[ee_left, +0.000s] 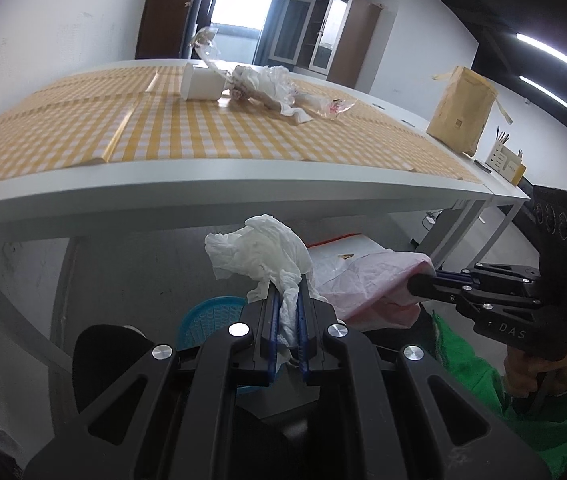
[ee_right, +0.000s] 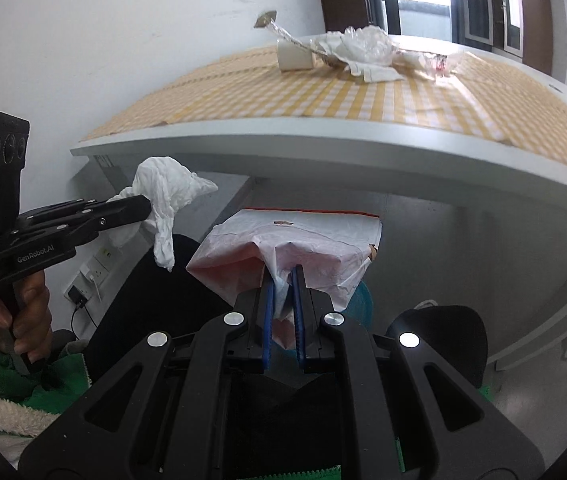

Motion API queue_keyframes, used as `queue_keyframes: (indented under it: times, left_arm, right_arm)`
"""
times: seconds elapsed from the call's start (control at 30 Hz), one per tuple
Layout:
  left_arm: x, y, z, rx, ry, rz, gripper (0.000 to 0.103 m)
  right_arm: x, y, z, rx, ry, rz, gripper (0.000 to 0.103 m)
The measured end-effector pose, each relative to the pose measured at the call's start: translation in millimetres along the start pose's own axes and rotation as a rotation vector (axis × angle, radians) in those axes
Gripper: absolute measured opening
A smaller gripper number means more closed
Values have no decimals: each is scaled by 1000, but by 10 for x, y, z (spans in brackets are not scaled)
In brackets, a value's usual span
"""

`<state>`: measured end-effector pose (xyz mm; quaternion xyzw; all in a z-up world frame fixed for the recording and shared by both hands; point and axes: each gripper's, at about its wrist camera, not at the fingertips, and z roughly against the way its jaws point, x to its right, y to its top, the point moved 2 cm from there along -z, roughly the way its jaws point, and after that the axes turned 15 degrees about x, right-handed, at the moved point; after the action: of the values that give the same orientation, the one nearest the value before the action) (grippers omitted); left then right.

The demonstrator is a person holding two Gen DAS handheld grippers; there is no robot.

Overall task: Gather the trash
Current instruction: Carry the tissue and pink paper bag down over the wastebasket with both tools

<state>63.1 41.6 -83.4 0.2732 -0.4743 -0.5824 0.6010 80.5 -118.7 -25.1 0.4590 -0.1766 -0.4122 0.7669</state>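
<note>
My left gripper (ee_left: 286, 284) is shut on a crumpled white tissue (ee_left: 259, 250), held below the table's front edge; it also shows in the right wrist view (ee_right: 145, 205) with the tissue (ee_right: 165, 196). My right gripper (ee_right: 283, 274) is shut on the rim of a pink-white trash bag (ee_right: 295, 248), held open to the right of the tissue; the bag shows in the left wrist view (ee_left: 367, 280). More trash lies on the checkered table (ee_left: 203, 136): a white cup (ee_left: 201, 86) on its side, crumpled plastic wrap (ee_left: 267, 84) and tissue.
A brown paper bag (ee_left: 461, 110) stands at the table's right end, with a small box of pens (ee_left: 505, 162) beyond it. A blue basket (ee_left: 209, 320) sits on the floor under the table. A wall socket with a plug (ee_right: 91, 272) is at the left.
</note>
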Motion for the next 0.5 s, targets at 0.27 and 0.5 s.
queue_keyframes:
  times: [0.27, 0.5]
  left_arm:
    - [-95, -163, -173, -50, -11, 40, 7]
    - [-230, -308, -337, -89, 4, 64, 7]
  right_arm:
    - [123, -149, -260, -47, -12, -25, 8]
    - [206, -303, -495, -89, -27, -43, 8]
